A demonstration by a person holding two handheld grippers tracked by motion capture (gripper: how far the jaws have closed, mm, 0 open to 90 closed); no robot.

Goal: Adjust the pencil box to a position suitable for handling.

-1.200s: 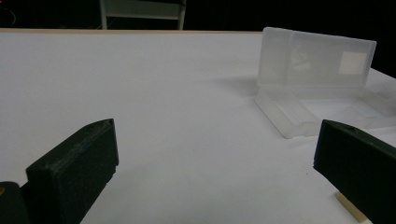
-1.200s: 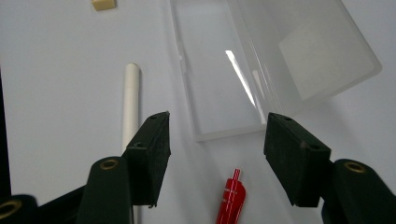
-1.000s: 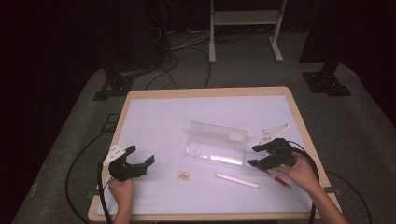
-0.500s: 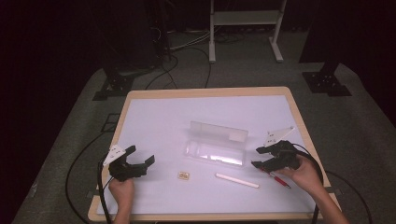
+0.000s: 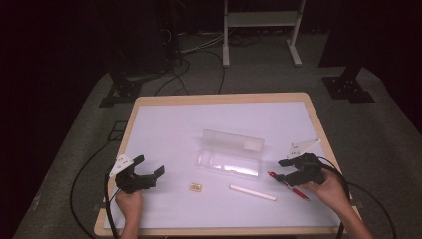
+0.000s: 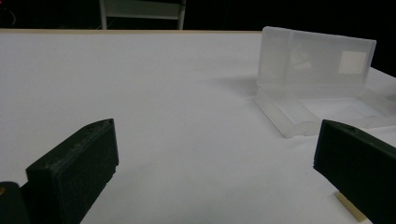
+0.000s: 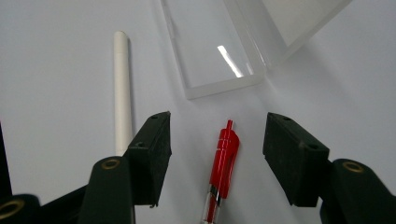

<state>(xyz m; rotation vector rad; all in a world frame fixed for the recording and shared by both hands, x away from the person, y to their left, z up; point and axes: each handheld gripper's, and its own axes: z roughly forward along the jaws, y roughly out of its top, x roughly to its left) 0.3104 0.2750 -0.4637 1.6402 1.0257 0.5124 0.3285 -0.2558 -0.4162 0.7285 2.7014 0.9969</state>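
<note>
A red pen lies on the white table at the right. My right gripper hovers over the pen's tip, open. In the right gripper view the red pen lies lengthwise between the two black jaws of this gripper, and neither pad touches it. A white pen lies just outside the left jaw. The clear plastic case stands open in the middle of the table. My left gripper rests open at the left, nothing between its jaws.
A small tan eraser lies between the left gripper and the white pen. The clear case has its lid upright behind the tray. A wooden rim edges the table; cables and stand legs sit on the floor beyond.
My right gripper has drifted slightly to the right and toward the near edge, above the red pen. The left gripper has stayed put.
</note>
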